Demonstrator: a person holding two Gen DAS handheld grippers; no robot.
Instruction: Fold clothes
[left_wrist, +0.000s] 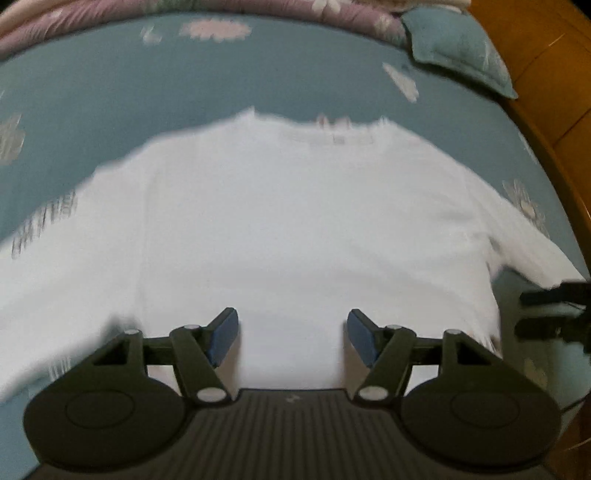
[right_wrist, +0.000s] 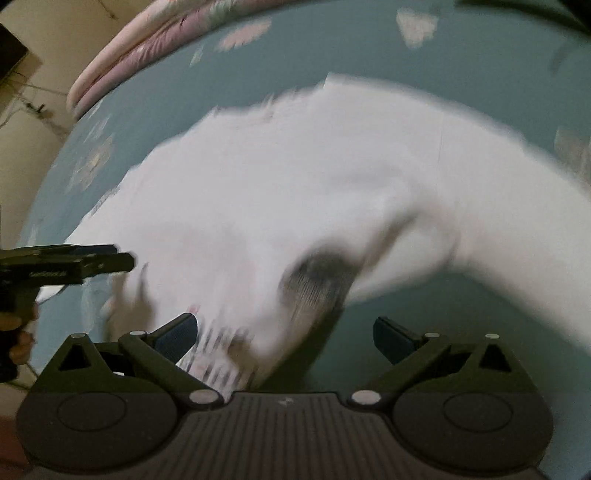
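Blue-padded, the left hand-held gripper stands with its jaws wide apart over the hem of the white sweater, nothing between the pads. In its own view the right hand-held gripper is also wide, with the sweater's blurred edge below the gap and no pad pressing on cloth.

Underneath lies the bed, its teal sheet printed with pale flowers, and the sweater is spread flat across the middle of it. A teal pillow rests at the far corner, well apart from the garment.

From collar to hem the sweater's long axis runs away from the left camera: neckline far, hem near. The sleeves spread out to either side, so the widest span lies crosswise.

Judging the step as choosing where to pinch for a first fold, each gripper should probably take a sleeve near the cuff, low enough to catch cloth only and not the sheet, then carry it across the chest evenly. Blur on the right makes the sleeve's exact lie uncertain.
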